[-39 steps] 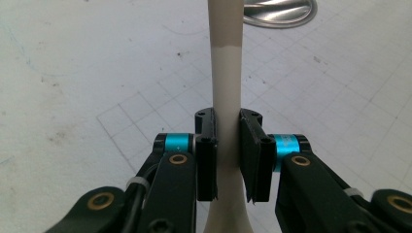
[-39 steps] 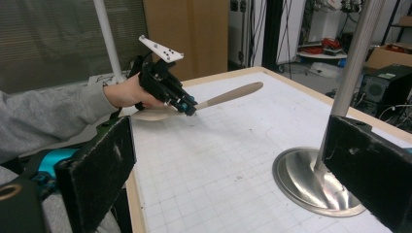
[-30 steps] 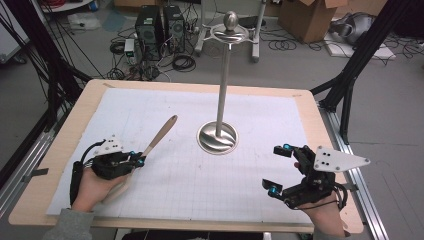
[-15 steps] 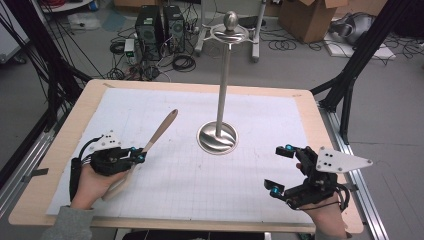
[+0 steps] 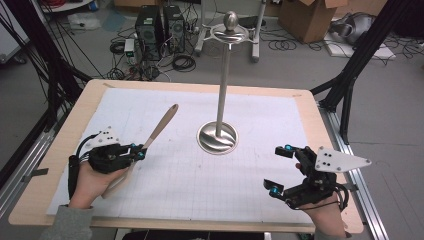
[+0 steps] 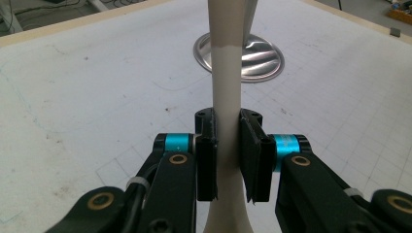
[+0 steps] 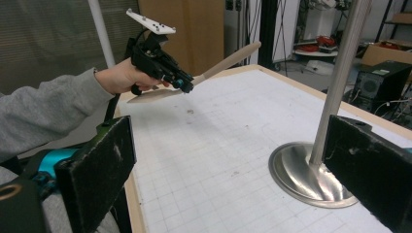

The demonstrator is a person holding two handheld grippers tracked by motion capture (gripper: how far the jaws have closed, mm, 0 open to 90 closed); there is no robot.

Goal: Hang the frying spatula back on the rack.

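The left tongs [image 5: 139, 151] are clenched on the handle of a wooden spatula [image 5: 159, 129], their black pads [image 6: 206, 155] pressing on its pale shaft from both sides. In the right gripper view the spatula is lifted clear of the counter [image 5: 60, 165], its blade end behind the hand and its handle tip slanting up and away. Seen from above, it hangs over the left part of the counter, near the left edge, with the handle tip pointing toward the far right corner. A metal stand [image 5: 218, 137] with a round base and a tall upright pole stands near the middle of the counter, well apart from the spatula. The right tongs [image 5: 280, 169] hover near the front right corner, released, jaws spread wide with nothing between them.
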